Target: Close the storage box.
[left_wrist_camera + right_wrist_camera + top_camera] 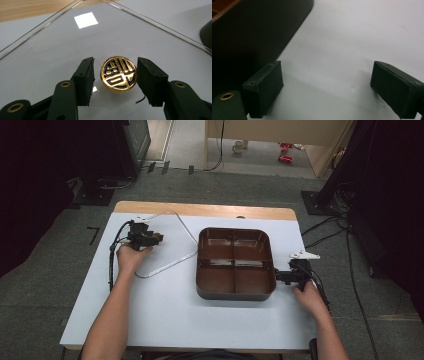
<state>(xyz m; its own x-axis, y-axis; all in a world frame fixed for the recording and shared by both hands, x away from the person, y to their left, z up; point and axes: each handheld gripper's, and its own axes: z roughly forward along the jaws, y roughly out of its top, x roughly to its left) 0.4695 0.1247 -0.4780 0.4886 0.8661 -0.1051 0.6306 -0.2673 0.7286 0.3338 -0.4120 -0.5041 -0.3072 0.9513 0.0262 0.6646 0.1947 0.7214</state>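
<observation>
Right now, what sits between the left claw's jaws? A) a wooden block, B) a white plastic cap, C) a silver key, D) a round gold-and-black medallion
D: in the left gripper view, the round gold-and-black medallion lies on the clear transparent tray between the open jaws of the left claw, which stand clear of it on both sides.

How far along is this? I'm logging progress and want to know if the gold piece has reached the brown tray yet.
Nothing looks done: all four compartments of the brown tray look empty. In hand: the left gripper is open, its jaws either side of the gold piece, which lies on a clear lid, not yet pinched. The right gripper waits open beside the tray. Gripping, carrying and placing remain.
</observation>
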